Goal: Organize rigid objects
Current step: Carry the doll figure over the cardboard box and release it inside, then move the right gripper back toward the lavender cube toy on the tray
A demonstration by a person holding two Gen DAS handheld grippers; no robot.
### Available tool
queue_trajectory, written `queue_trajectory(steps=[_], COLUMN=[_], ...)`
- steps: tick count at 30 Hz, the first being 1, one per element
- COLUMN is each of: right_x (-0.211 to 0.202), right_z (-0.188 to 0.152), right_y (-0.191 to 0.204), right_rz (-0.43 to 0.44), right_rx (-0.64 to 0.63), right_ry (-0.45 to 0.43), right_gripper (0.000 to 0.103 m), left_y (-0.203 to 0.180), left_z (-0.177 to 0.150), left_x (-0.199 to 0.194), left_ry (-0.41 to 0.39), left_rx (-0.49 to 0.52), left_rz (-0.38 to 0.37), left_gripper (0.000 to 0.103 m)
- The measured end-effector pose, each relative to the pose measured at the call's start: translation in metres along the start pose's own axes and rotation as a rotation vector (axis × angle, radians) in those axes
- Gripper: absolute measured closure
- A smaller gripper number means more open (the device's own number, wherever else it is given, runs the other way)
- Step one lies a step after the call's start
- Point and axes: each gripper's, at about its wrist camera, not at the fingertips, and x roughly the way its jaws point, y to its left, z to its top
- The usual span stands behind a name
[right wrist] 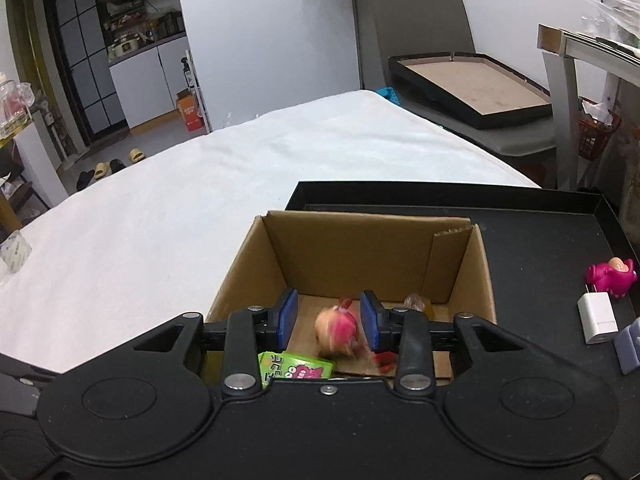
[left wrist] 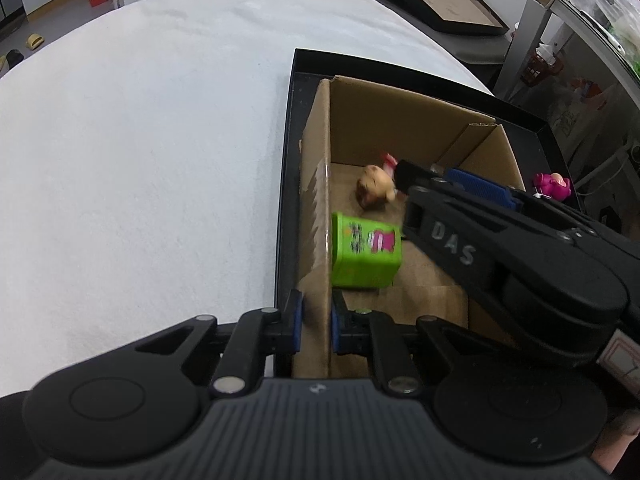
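An open cardboard box (left wrist: 400, 120) (right wrist: 348, 248) stands in a black tray (left wrist: 286, 184) (right wrist: 540, 248) on a white-clothed table. My left gripper (left wrist: 316, 320) is shut on the box's left wall. My right gripper (right wrist: 329, 318) (left wrist: 430, 178) is open above the box; a small pig-like doll (right wrist: 335, 330) (left wrist: 376, 190), blurred, is between and below its pads, inside the box. A green carton (left wrist: 364, 254) (right wrist: 296, 368) lies on the box floor. A translucent amber item (right wrist: 418, 305) sits at the back of the box.
On the tray right of the box are a pink figurine (right wrist: 612, 276) (left wrist: 552, 186), a white charger block (right wrist: 597, 316) and a lilac object (right wrist: 630, 346). The white tablecloth (left wrist: 140, 140) spreads left. A second black tray (right wrist: 472, 88) rests on a chair beyond.
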Motion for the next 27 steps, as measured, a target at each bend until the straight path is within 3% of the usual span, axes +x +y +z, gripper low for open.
queue_trajectory(steps=[17, 27], right_x=[-0.027, -0.044], right_z=[-0.006, -0.005], right_y=[-0.03, -0.056], right_rz=[-0.071, -0.092], right_rx=[0.04, 0.099], right_ry=[-0.036, -0.076], right_gripper=[0.053, 0.047], left_y=[-0.019, -0.021], left_z=[-0.003, 0.008], left_x=[-0.014, -0.025], left_ry=[-0.024, -0.039], left_rx=[0.026, 0.007], left_rz=[0.072, 0.135], left_gripper=[0.089, 0.083])
